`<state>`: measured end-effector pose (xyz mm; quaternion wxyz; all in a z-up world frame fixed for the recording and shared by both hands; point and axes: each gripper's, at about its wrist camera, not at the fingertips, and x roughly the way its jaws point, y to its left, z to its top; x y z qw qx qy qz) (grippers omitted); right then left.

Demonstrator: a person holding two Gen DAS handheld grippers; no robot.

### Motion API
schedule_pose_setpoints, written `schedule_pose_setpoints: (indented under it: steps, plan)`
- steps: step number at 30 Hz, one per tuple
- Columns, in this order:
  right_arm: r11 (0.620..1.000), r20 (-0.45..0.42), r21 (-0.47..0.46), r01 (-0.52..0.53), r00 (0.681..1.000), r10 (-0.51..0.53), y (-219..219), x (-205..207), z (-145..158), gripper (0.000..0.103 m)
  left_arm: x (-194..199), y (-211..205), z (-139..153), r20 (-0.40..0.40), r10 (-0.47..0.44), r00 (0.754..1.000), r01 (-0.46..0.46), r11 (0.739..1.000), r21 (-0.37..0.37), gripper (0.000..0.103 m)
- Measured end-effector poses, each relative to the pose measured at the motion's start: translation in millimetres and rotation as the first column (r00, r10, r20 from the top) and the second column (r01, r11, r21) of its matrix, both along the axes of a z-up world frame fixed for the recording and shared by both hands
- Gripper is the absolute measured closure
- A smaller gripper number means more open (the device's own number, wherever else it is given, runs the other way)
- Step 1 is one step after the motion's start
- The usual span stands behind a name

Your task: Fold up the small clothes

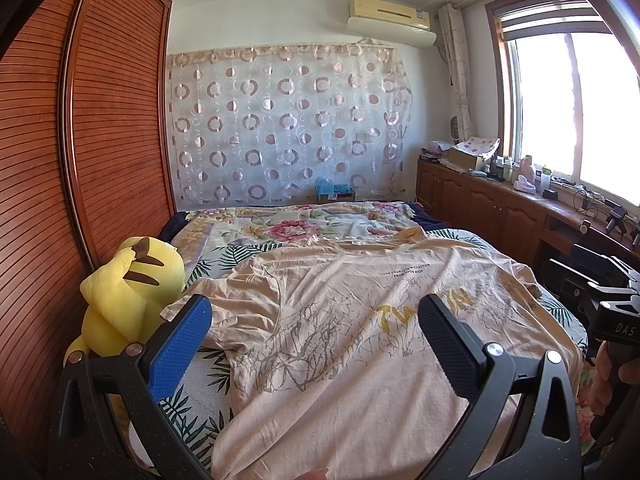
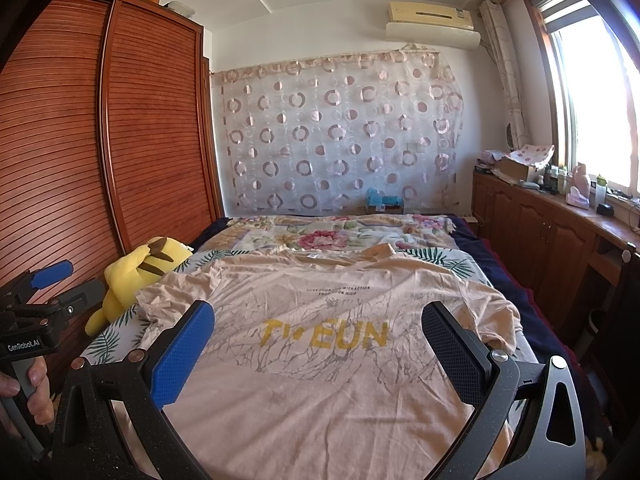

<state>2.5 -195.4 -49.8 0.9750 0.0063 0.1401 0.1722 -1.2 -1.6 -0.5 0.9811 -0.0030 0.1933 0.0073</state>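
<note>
We hold our left tongs (image 1: 316,344) spread wide above the near half of the T-shirt (image 1: 360,340), gripping nothing. Our right tongs (image 2: 318,350) are spread just as wide over its yellow lettering, also empty. The beige T-shirt lies flat, print up, on the flowered bed (image 2: 328,236). A yellow plush toy (image 1: 128,292) sits beside its left sleeve, against the wooden wardrobe (image 1: 80,140).

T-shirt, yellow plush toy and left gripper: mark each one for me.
T-shirt (image 2: 320,360), right wrist view, on the chest below the yellow lettering.
Yellow plush toy (image 1: 128,292), left wrist view, on its body.
Left gripper (image 1: 316,344), left wrist view, midway between its open fingers.
</note>
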Motion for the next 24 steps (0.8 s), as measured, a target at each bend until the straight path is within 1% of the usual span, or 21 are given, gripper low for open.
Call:
schedule_pose_setpoints:
  steps: [3,5,8,9,14,17,22,24]
  plan:
    - [1.000,-0.008,0.002,-0.006,1.000,0.006,1,2,-2,0.000,6,4,0,-0.013,-0.020,1.000,0.020,0.999,-0.026,0.000]
    - [1.000,-0.020,0.009,-0.016,1.000,0.016,1,5,-6,0.000,8,2,5,-0.039,-0.009,0.999,0.008,1.000,-0.027,0.000]
    - [0.999,-0.039,0.021,-0.030,0.999,0.031,2,13,-11,0.000,16,6,2,-0.064,0.005,0.998,-0.007,1.000,-0.027,0.000]
    - [0.999,-0.043,0.021,-0.032,0.999,0.033,1,14,-12,0.000,15,4,-2,-0.075,0.008,0.997,-0.010,1.000,-0.028,0.000]
    - [0.999,-0.073,0.019,-0.036,0.997,0.037,2,25,-18,0.000,29,28,-27,-0.125,0.032,0.992,-0.039,0.998,-0.053,0.000]
    - [0.999,-0.086,0.011,-0.038,0.996,0.039,4,27,-19,0.000,36,41,-36,-0.152,0.043,0.987,-0.052,0.997,-0.057,0.000]
    - [0.998,-0.097,-0.027,-0.053,0.994,0.050,13,33,-19,0.000,49,64,-50,-0.187,0.067,0.980,-0.077,0.996,-0.048,0.000]
    - [0.996,-0.116,-0.035,-0.088,0.990,0.084,17,39,-18,0.000,56,74,-54,-0.201,0.069,0.977,-0.078,0.996,-0.041,0.000]
